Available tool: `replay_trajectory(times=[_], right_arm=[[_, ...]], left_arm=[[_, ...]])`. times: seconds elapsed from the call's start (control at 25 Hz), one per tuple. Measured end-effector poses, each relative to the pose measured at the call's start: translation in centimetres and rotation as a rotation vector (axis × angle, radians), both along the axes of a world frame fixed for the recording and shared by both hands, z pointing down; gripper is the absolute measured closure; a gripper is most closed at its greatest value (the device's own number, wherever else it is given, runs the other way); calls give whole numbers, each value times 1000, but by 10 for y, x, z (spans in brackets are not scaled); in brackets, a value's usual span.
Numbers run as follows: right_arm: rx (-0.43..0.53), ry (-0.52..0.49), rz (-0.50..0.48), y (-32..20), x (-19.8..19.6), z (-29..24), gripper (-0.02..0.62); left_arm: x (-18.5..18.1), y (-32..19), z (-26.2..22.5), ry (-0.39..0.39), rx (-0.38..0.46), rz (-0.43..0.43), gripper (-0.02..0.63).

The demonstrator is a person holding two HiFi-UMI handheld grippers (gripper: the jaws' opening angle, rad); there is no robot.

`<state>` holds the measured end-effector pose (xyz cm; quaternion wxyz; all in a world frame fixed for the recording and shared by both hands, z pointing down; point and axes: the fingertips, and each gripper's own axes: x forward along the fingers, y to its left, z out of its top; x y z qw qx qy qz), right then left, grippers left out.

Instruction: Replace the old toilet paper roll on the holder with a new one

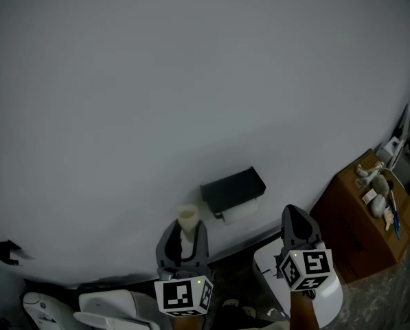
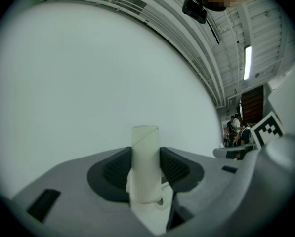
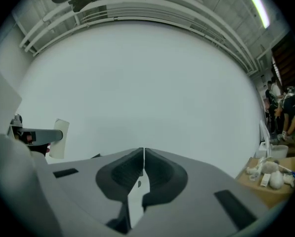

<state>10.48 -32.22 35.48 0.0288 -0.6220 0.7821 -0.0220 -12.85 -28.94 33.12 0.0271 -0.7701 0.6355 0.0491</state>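
Head view: the left gripper (image 1: 183,245) holds a bare cardboard tube (image 1: 187,219) upright, its top standing clear above the fingertips, just left of the black holder (image 1: 233,189) on the wall, where a white roll (image 1: 241,212) shows underneath; the right gripper (image 1: 298,223) hangs right of the holder; left gripper view: both pads press the tube's sides; right gripper view: its jaws meet with nothing between them, the tube far left

A brown cardboard box (image 1: 352,236) stands on the floor against the white wall (image 1: 191,81), with small pale objects (image 1: 371,181) and a thin blue-ended stick (image 1: 395,224) on top
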Motion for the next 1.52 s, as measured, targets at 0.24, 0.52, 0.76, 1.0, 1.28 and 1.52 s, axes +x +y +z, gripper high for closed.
replay_trajectory(times=[0.24,0.52,0.76,1.0,1.28,1.52], right_arm=[[13,-9,11,2,3,-6,575],[2,-16,13,-1,2,-6,575],[8,-5,13,-2,1,-8,577],[2,7,9,-7,-2,-7,575],[0,20,3,-12,-5,-7,575],[-2,19,2,-15,-4,-6,577]], left_arm=[[0,-2,0,-5,-3,3,420],[-1,-6,-3,-12,0,12,420],[-1,-9,-4,-14,3,20,420],[-1,-14,-6,-16,6,24,420],[-2,-19,-8,-17,11,25,420],[2,-21,-10,-21,13,28,420]])
